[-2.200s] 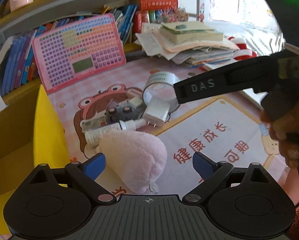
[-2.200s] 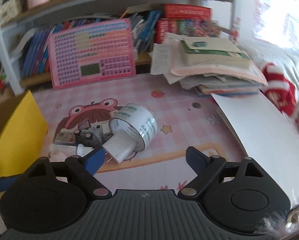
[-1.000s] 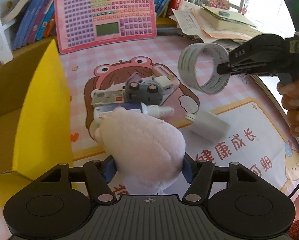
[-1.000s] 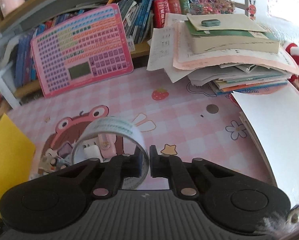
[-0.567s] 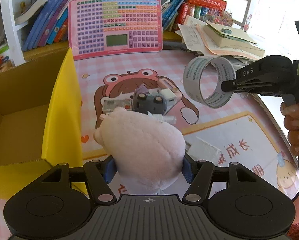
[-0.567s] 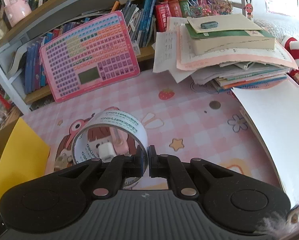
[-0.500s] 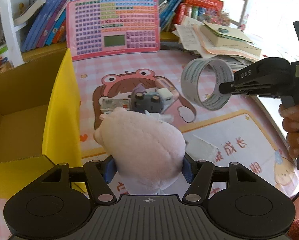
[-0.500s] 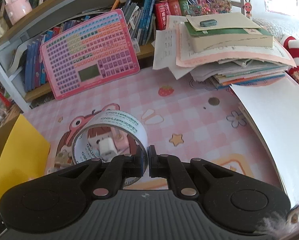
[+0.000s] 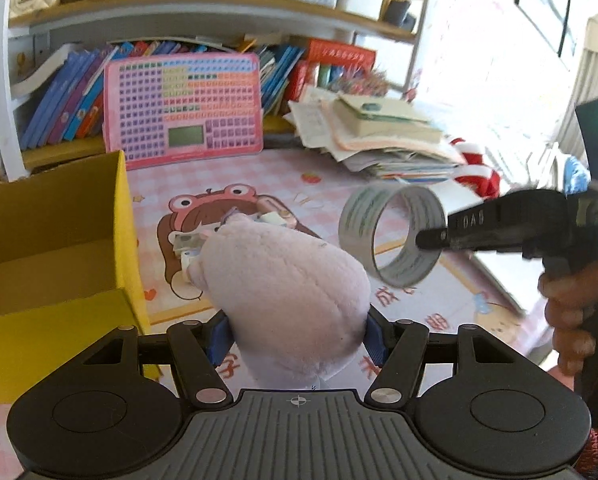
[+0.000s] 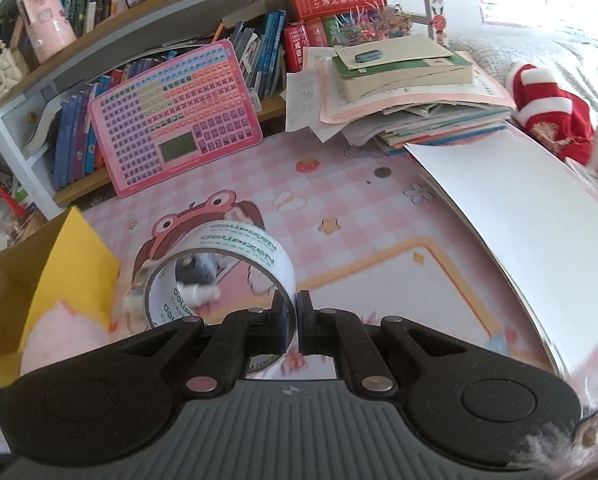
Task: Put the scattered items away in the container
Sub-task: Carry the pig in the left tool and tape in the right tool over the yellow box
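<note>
My left gripper [image 9: 297, 334] is shut on a pale pink plush toy [image 9: 283, 292], held above the pink desk mat. The open yellow cardboard box [image 9: 51, 248] stands to its left, and its inside looks bare. In the right wrist view my right gripper [image 10: 293, 314] is shut on the wall of a clear tape roll [image 10: 219, 264], lifted off the mat. The left wrist view shows that same tape roll [image 9: 395, 236] and the right gripper [image 9: 431, 236] at the right. Several small items [image 9: 267, 216] lie on the mat behind the plush, partly hidden.
A pink keyboard toy [image 9: 183, 110] leans on the bookshelf at the back. A pile of books and papers [image 10: 403, 84] sits at the back right, with a white sheet [image 10: 511, 204] along the right side. A person's hand [image 9: 571, 308] grips the right tool.
Both grippers closed on their things and rose. The plush and the tape roll left the mat, and both have moved left toward the yellow box.
</note>
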A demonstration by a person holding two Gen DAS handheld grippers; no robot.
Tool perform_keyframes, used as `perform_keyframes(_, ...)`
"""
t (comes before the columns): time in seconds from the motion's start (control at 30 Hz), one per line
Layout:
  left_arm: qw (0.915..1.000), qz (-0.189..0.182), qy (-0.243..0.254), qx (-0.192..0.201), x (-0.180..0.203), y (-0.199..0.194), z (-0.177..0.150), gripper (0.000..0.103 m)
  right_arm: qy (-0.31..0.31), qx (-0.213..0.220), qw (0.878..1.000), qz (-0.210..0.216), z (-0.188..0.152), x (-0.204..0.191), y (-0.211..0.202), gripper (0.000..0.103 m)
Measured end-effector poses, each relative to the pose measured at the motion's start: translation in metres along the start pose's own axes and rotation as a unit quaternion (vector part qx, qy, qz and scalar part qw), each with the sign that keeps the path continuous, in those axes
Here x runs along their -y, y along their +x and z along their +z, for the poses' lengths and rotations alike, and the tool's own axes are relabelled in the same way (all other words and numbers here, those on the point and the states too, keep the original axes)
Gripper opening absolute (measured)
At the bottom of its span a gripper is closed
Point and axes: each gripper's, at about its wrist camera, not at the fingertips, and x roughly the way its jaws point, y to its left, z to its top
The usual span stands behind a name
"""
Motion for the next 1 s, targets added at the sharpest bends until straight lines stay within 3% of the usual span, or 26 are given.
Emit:
perform_keyframes(0.3, 0.9998, -0.011, -0.017, 0.002, -0.012, -0.067, -0.050, 0.063, -0.012, -0.005, 1.000, -0.001, -0.065, -0.031, -0.063, 0.005)
perform_keyframes(0.7, 0.9976, 0.043, -0.053, 0.007, -0.055, -0.147, -0.103, 0.063, -0.048, -0.042, 0.997, 0.041, -0.131, -0.081, -0.104, 0.005)
perform_keyframes(1.0, 0.9886, 0.095, -0.117, 0.009, -0.097, -0.190, -0.136, 0.063, -0.118, -0.075, 0.987, 0.083, -0.155, -0.131, -0.110, 0.005)
